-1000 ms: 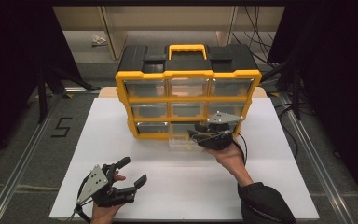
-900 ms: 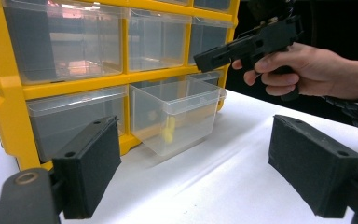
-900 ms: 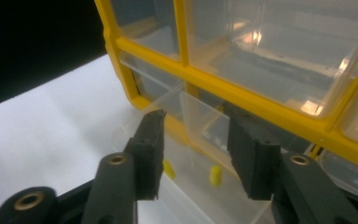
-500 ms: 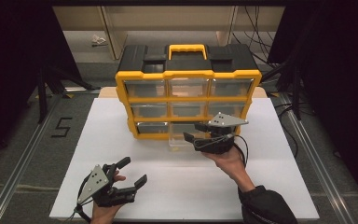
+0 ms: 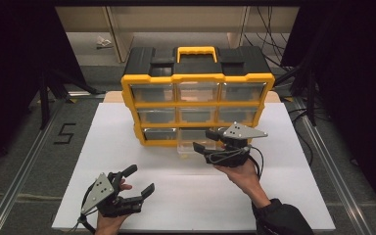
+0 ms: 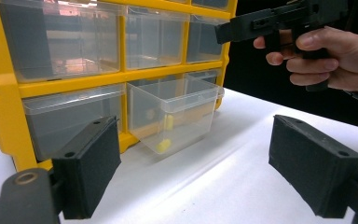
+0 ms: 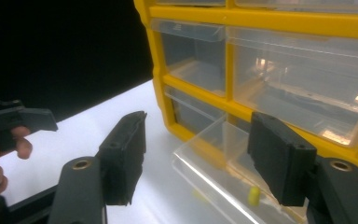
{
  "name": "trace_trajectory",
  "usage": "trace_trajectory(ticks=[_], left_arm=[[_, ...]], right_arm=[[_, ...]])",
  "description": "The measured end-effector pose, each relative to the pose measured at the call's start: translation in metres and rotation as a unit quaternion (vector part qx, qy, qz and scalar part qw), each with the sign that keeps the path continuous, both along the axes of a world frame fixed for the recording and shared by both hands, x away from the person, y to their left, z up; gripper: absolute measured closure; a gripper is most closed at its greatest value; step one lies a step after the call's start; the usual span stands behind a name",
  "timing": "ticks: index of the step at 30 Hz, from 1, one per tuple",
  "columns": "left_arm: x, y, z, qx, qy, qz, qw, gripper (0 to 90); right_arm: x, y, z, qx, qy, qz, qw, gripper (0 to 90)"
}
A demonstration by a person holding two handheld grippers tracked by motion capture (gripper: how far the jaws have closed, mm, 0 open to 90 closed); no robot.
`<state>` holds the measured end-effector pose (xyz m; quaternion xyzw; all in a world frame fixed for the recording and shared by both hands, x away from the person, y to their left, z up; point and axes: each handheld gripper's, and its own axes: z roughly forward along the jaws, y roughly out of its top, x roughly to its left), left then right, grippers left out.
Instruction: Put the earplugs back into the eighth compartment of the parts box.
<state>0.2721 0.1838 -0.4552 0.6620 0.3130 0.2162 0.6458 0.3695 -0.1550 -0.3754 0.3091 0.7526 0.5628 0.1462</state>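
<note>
The clear drawer [image 6: 175, 112] juts from the bottom row of the yellow organizer [image 5: 197, 93] on the white table [image 5: 284, 196], small yellow pieces [image 6: 163, 145] inside; the right gripper [image 5: 209, 140] hangs just beside it, jaws spread, empty; the left gripper [image 5: 139, 182] sits near the table's front, likewise released.

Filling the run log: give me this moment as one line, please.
organizer: upright on table | bottom middle drawer: pulled out, small yellow piece inside | right gripper: open, above drawer | left gripper: open, empty, near front edge
</note>
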Motion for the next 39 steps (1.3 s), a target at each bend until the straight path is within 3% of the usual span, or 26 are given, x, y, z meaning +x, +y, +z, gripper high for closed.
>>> trace_trajectory(ticks=[5,20,39], left_arm=[[0.000,0.000,0.000,-0.002,0.000,-0.001,1.0000,16.1],[0.000,0.000,0.000,-0.003,0.005,-0.007,1.0000,16.0],[-0.001,-0.001,0.000,-0.003,0.004,-0.013,0.9999,15.7]], right_arm=[[-0.006,0.001,-0.002,0.001,-0.005,0.004,1.0000,35.4],[-0.026,-0.008,-0.001,0.035,-0.029,0.003,0.9990,29.5],[-0.045,-0.030,-0.011,0.054,-0.043,-0.019,0.9974,19.0]])
